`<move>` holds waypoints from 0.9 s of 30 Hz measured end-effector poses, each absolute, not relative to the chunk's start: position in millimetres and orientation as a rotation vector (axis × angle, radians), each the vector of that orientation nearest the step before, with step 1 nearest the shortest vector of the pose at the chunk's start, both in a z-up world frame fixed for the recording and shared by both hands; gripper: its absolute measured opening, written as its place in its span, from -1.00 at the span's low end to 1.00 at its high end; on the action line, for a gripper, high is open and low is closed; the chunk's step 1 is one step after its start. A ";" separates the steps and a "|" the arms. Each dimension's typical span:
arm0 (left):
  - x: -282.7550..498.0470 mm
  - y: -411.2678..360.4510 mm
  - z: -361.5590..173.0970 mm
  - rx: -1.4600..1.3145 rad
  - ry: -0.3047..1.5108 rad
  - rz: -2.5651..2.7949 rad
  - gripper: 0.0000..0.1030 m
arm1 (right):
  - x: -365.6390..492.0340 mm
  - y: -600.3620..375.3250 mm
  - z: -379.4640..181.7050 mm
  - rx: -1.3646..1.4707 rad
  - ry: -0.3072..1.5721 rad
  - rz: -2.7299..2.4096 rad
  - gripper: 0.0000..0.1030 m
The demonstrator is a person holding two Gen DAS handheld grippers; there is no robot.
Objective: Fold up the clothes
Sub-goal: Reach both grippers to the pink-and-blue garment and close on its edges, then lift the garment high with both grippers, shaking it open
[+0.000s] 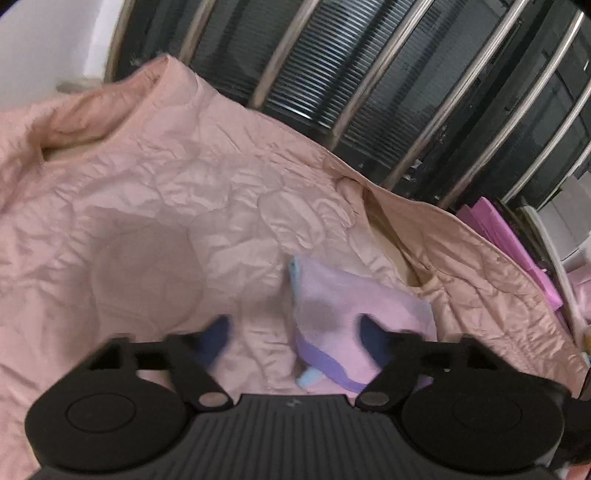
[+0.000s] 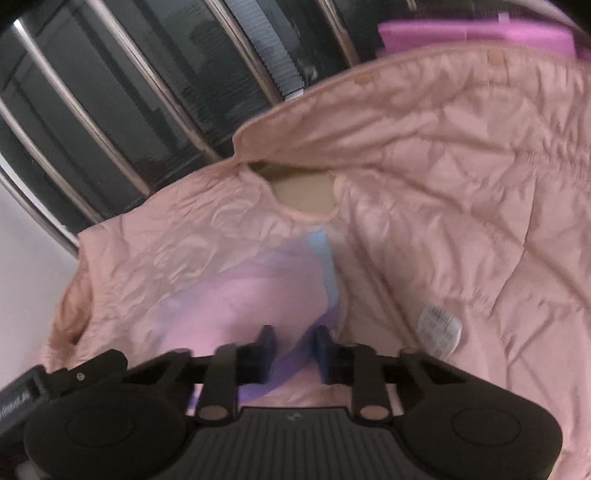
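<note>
A pink quilted jacket (image 1: 166, 184) (image 2: 443, 184) lies spread out and fills both views. On it lies a small pastel garment (image 1: 351, 295) (image 2: 240, 295), pink and lilac with a light blue trim. My left gripper (image 1: 295, 336) hovers low over the jacket with its jaws apart. The garment's left edge lies between them and the right finger (image 1: 373, 336) sits over the cloth. My right gripper (image 2: 294, 339) has its jaws close together, with the garment's lilac band filling the narrow gap between them.
Metal railing bars (image 1: 369, 74) (image 2: 110, 92) stand right behind the jacket's far edge, with dark slats beyond. Magenta sheets (image 1: 506, 236) (image 2: 472, 33) lie past the jacket. A white care label (image 2: 439, 328) and the jacket's neck opening (image 2: 303, 195) show.
</note>
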State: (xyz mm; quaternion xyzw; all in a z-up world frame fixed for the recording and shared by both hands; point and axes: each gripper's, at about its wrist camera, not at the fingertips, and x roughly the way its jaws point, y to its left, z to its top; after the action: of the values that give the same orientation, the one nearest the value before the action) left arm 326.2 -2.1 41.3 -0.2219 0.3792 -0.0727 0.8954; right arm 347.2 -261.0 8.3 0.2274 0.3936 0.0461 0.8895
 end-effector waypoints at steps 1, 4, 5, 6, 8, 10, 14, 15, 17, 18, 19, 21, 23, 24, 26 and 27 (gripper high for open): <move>327.6 -2.9 39.2 -0.472 0.797 -0.168 -0.37 | 345.6 -261.3 10.1 0.468 0.802 0.094 -0.85; 329.5 -8.4 35.8 -0.467 0.799 -0.193 -0.74 | 337.6 -264.0 20.8 0.465 0.736 0.104 -0.91; 329.2 -10.4 35.4 -0.460 0.799 -0.194 -0.80 | 335.6 -264.3 25.1 0.460 0.719 0.107 -0.91; 328.7 -12.3 35.2 -0.455 0.799 -0.195 -0.89 | 333.7 -265.0 29.0 0.459 0.703 0.113 -0.91; 325.7 -14.1 39.9 -0.448 0.782 -0.203 -0.91 | 329.2 -266.6 37.2 0.474 0.675 0.131 -0.91; 321.8 -15.7 47.1 -0.438 0.755 -0.212 -0.93 | 323.0 -266.7 48.0 0.483 0.627 0.158 -0.92; 308.3 -19.6 71.7 -0.383 0.651 -0.304 -0.13 | 312.0 -268.3 67.5 0.514 0.534 0.216 -0.92; 303.3 -22.5 76.8 -0.345 0.629 -0.361 0.91 | 309.5 -270.0 71.5 0.524 0.516 0.226 -0.92; 291.0 -30.2 83.1 -0.249 0.564 -0.482 0.99 | 306.1 -273.5 79.2 0.533 0.501 0.229 -0.92; 284.9 -35.7 84.0 -0.194 0.522 -0.519 0.99 | 304.7 -274.5 82.7 0.531 0.502 0.225 -0.92; 279.3 -42.4 83.9 -0.142 0.472 -0.509 0.99 | 303.2 -274.6 85.8 0.529 0.501 0.227 -0.92; 281.0 -57.0 80.1 -0.073 0.462 -0.435 0.99 | 299.7 -272.8 91.5 0.525 0.493 0.241 -0.92; 284.2 -74.9 71.2 0.010 0.472 -0.383 0.99 | 295.8 -268.2 97.9 0.512 0.485 0.263 -0.92; 284.6 -84.4 66.4 0.060 0.470 -0.358 0.99 | 293.5 -265.4 101.3 0.505 0.480 0.275 -0.92; 285.0 -103.5 57.4 0.189 0.460 -0.297 0.98 | 285.9 -261.2 110.5 0.486 0.455 0.281 -0.92; 285.3 -109.3 54.0 0.240 0.452 -0.278 0.90 | 281.6 -259.2 115.6 0.474 0.440 0.282 -0.92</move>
State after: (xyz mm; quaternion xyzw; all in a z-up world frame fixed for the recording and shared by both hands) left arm 285.3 -109.3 54.0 0.1182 0.2226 -0.1373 0.9579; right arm 281.6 -259.2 115.6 0.2322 0.2155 0.1381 0.9384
